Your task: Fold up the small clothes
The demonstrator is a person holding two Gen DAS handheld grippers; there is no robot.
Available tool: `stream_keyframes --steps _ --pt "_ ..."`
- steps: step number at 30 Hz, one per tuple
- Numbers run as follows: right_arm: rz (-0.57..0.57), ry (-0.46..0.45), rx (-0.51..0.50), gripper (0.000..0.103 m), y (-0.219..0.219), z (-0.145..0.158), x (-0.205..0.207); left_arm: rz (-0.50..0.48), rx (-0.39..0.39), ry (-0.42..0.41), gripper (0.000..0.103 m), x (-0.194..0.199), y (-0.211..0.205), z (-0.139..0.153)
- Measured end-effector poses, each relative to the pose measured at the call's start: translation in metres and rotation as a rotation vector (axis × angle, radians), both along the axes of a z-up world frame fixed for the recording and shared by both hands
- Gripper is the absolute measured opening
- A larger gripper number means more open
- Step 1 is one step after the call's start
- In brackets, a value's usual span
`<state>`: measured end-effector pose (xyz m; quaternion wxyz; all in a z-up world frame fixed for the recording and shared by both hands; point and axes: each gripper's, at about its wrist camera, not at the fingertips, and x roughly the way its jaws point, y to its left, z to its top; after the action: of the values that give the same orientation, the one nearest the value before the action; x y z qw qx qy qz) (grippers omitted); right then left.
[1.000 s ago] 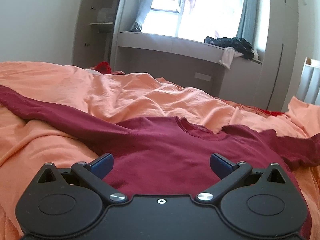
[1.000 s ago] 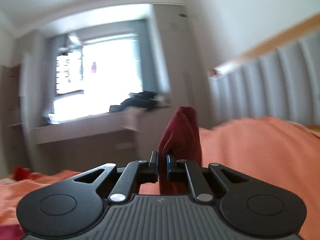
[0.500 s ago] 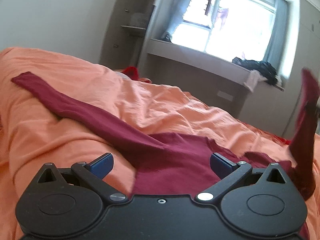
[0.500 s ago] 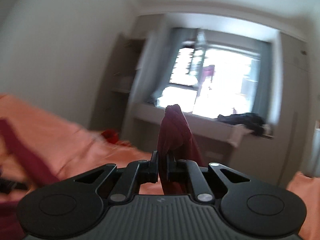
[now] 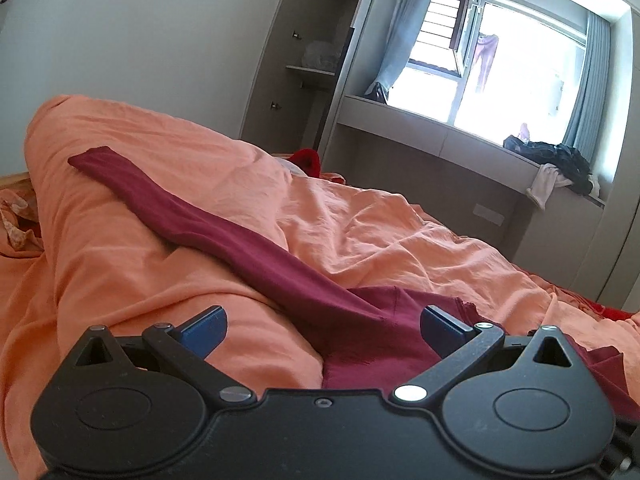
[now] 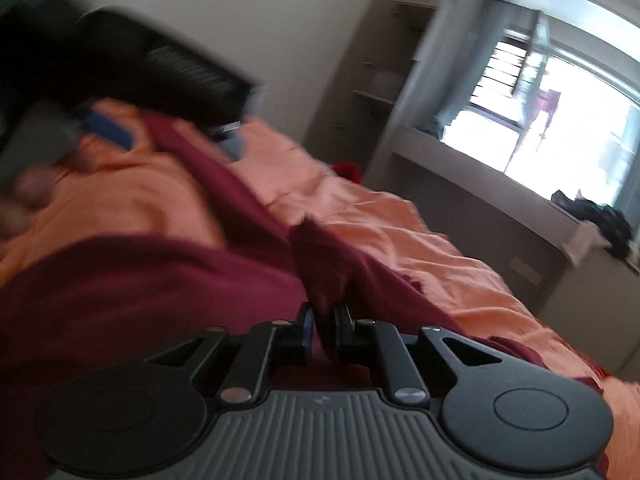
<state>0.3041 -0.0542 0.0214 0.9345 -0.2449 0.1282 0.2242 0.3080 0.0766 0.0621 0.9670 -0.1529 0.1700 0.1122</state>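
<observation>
A dark red long-sleeved shirt (image 5: 360,320) lies on the orange bed cover (image 5: 380,232). One sleeve (image 5: 168,196) stretches away to the far left. My left gripper (image 5: 322,326) is open and empty, low over the shirt near its shoulder. My right gripper (image 6: 322,326) is shut on a fold of the shirt's other sleeve (image 6: 320,256), held low over the shirt body (image 6: 140,288). The left gripper also shows blurred in the right wrist view (image 6: 168,136), at the upper left.
A grey window ledge (image 5: 460,136) carries a heap of dark clothes (image 5: 560,160). An open wardrobe (image 5: 312,56) stands at the back. A red cloth (image 5: 306,160) lies past the bed's far edge. A patterned cloth (image 5: 16,216) lies at the far left.
My right gripper has swung left and down with the sleeve, bringing it over the shirt body. My left gripper has shifted left along the shirt, still open.
</observation>
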Motion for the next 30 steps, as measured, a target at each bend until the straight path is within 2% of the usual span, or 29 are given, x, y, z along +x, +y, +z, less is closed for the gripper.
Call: stream_keyframes --steps 2,4,6,8,11,14,16,18,21,25,30 --pt "0.040 -0.007 -0.027 0.011 0.003 -0.005 -0.010 -0.003 0.004 0.004 0.103 0.002 -0.003 -0.001" --pt "0.077 -0.020 -0.051 0.017 0.005 -0.009 -0.021 -0.008 0.006 0.008 0.103 0.004 -0.005 -0.003" --pt "0.100 -0.032 -0.054 0.046 0.003 -0.009 -0.028 -0.014 0.005 0.014 0.103 0.005 -0.007 -0.004" --pt "0.097 -0.038 -0.030 0.058 0.000 -0.007 -0.032 -0.020 0.009 0.018 0.103 0.006 -0.008 -0.004" --pt "0.085 -0.007 0.008 0.063 -0.005 0.003 -0.018 -0.014 0.007 0.020 0.103 0.008 -0.008 -0.005" --pt "0.100 0.103 0.051 0.063 -0.010 0.012 0.003 -0.013 -0.002 0.024 0.103 0.011 -0.007 -0.005" --pt "0.107 0.174 0.099 0.057 -0.010 0.016 0.017 -0.013 -0.006 0.025 0.103 0.011 -0.005 -0.004" --pt "0.094 0.202 0.120 0.004 -0.009 0.018 0.028 -0.018 -0.002 0.026 0.103 0.011 -0.005 -0.004" --pt "0.108 0.133 0.080 0.004 -0.011 0.023 0.014 -0.035 0.013 0.031 0.103 0.011 -0.004 -0.004" --pt "0.167 -0.018 -0.078 0.004 -0.007 0.020 -0.026 -0.068 0.016 0.034 0.103 0.010 -0.003 -0.005" --pt "0.205 -0.061 -0.234 0.004 -0.003 -0.002 -0.052 -0.124 -0.009 0.066 0.103 0.016 -0.009 -0.009"
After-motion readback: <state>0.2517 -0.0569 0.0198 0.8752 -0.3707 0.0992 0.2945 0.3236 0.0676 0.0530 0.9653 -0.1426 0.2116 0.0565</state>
